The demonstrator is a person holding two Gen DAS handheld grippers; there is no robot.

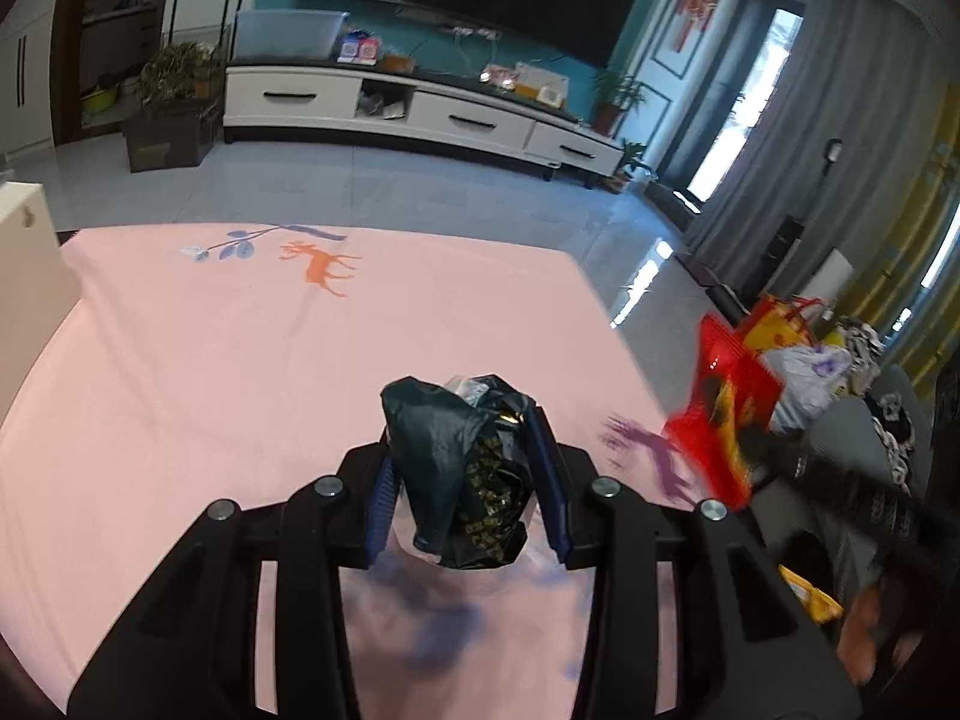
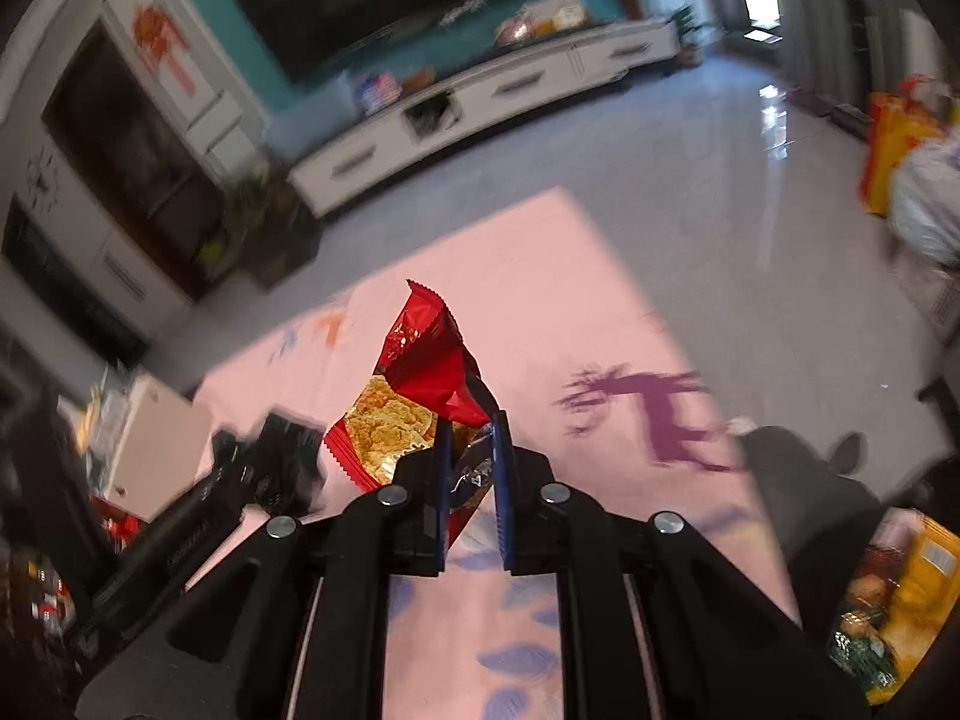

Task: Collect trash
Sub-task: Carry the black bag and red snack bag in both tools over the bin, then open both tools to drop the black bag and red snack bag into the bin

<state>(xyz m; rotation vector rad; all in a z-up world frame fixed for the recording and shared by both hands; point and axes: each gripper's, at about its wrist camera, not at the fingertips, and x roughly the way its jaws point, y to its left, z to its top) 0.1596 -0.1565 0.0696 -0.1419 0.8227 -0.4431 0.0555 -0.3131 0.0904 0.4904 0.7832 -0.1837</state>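
A: What is seen first, going from the largest thing down?

B: A pink tablecloth (image 1: 180,390) with printed deer is spread over the table, and both grippers are held above it. No bin or trash container can be made out, so where the load must go cannot be told.

A: And the left gripper (image 1: 465,480)?

B: It is clenched on a crumpled dark wrapper (image 1: 462,468), which is pinched between the blue pads. The wrapper's long axis runs forward along the fingers, its bunched top pointing away from the camera toward the far table edge.

A: The right gripper (image 2: 471,474)?

B: It is nearly closed on a red snack packet (image 2: 420,384). The packet is gripped at its lower end; its long axis is tilted up and to the left in the right wrist view, the crimped edge pointing away from the fingers.

A: Which hand is nearer the drop?

B: That cannot be judged; both pieces are already held, side by side.
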